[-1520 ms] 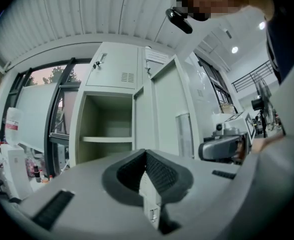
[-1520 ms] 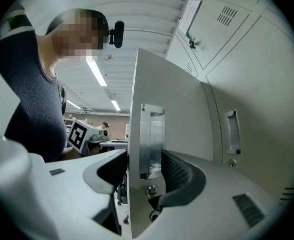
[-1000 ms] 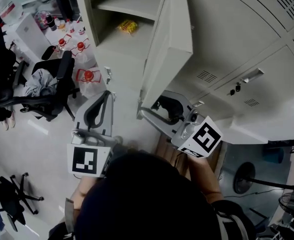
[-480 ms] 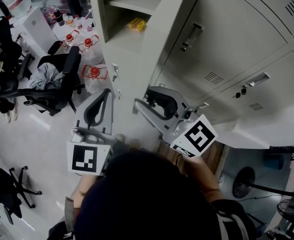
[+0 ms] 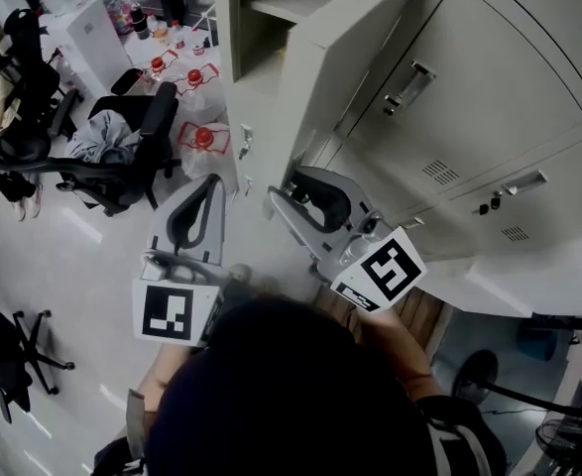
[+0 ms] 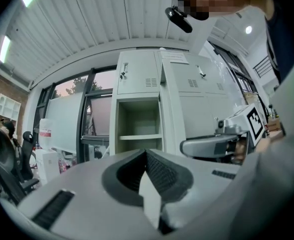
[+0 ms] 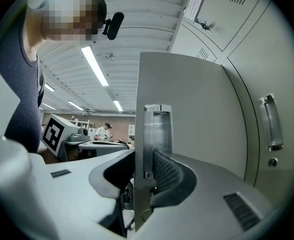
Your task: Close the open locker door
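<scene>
In front of the grey locker bank [image 5: 509,28], the open locker door [image 5: 360,38] is standing partly swung toward its compartment [image 5: 271,3], no longer edge-on to the head view as it was a second ago. The gap onto the shelf is looking narrower, and the yellow packet that was showing inside is now hidden behind the door. The closing is judged to be well under way but unfinished, as the door is not yet lying flush with its neighbours.

The right gripper [image 5: 292,188] has travelled with the door's lower free edge and is sitting astride it. Its fingers [image 7: 169,174] are closing with that edge between them. The ribbed one is lying against the door's face, while a sliver of room is still showing on the other side. A firm clamp is therefore not yet certain.

The left gripper [image 5: 206,191] is hanging low beside it, well clear of the door. Its fingers [image 6: 162,171] are together with nothing between them.

On the door's edge, a small metal latch plate [image 7: 157,134] is rising just above the right gripper.
</scene>
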Demonstrator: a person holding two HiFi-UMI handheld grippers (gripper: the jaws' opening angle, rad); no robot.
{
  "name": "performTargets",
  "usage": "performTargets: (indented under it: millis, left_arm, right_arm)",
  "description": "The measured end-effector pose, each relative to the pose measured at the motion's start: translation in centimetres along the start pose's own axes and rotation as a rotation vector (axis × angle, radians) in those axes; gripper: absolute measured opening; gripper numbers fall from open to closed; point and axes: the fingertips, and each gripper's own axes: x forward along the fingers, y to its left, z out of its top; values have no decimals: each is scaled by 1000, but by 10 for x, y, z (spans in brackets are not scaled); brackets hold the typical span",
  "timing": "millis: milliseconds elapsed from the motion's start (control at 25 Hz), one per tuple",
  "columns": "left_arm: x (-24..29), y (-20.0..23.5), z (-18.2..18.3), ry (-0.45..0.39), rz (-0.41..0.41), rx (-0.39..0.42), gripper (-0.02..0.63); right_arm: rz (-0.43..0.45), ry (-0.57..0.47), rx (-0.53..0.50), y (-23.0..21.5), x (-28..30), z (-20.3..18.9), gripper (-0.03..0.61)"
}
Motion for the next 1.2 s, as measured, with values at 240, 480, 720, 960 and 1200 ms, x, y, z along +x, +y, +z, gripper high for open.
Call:
performTargets:
  millis: [240, 480, 720, 960, 1200]
  left_arm:
    - [-4, 8, -1, -10, 32, -1, 2]
    - [-4, 10, -1, -30, 47, 1, 2]
    - [-3, 23, -4, -17, 65, -22, 2]
    - [8, 36, -8, -28, 49, -41, 2]
    - [26, 59, -14, -2, 26, -48, 2]
  right_arm:
    - [14, 8, -3, 1, 14, -2, 117]
    - [22, 10, -4, 0, 22, -3, 115]
    - [21, 19, -5, 0, 36, -2, 114]
    - [13, 21, -11, -1, 55, -3, 114]
    - [-13, 28, -9, -11, 82, -6, 105]
